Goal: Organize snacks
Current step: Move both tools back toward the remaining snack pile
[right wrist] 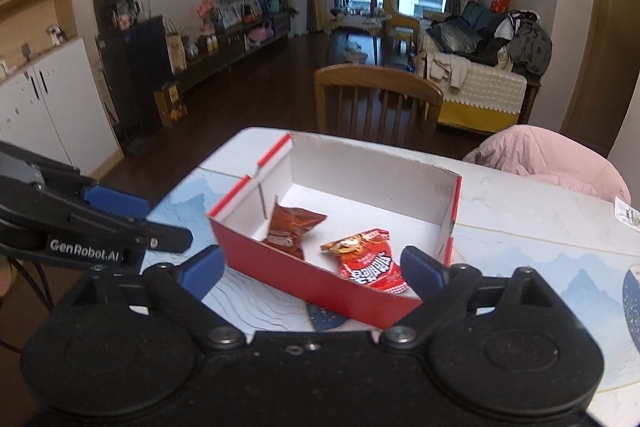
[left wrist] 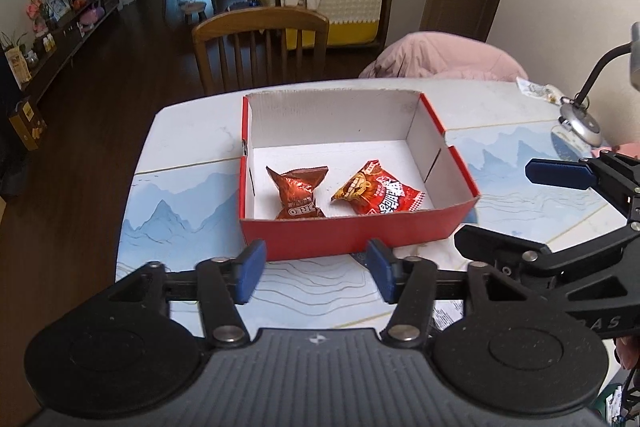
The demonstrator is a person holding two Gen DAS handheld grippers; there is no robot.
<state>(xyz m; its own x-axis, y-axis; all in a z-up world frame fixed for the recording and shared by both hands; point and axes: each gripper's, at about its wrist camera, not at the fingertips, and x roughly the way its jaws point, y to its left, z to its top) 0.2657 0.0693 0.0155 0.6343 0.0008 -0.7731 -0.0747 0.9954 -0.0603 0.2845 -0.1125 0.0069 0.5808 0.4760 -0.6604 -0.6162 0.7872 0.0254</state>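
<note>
A red cardboard box (left wrist: 352,233) with a white inside stands on the table. In it lie a brown Oreo packet (left wrist: 298,193) on the left and a red snack packet (left wrist: 378,195) on the right. My left gripper (left wrist: 316,267) is open and empty, just in front of the box's near wall. In the right wrist view the box (right wrist: 280,271) holds the Oreo packet (right wrist: 292,227) and the red packet (right wrist: 368,263). My right gripper (right wrist: 316,273) is open and empty at the box's near wall. Each gripper shows at the edge of the other's view.
The table (left wrist: 180,195) has a blue mountain pattern. A wooden chair (left wrist: 260,47) stands at its far side, next to a pink jacket (left wrist: 440,59). A desk lamp (left wrist: 580,119) and a small packet (left wrist: 536,91) are at the far right.
</note>
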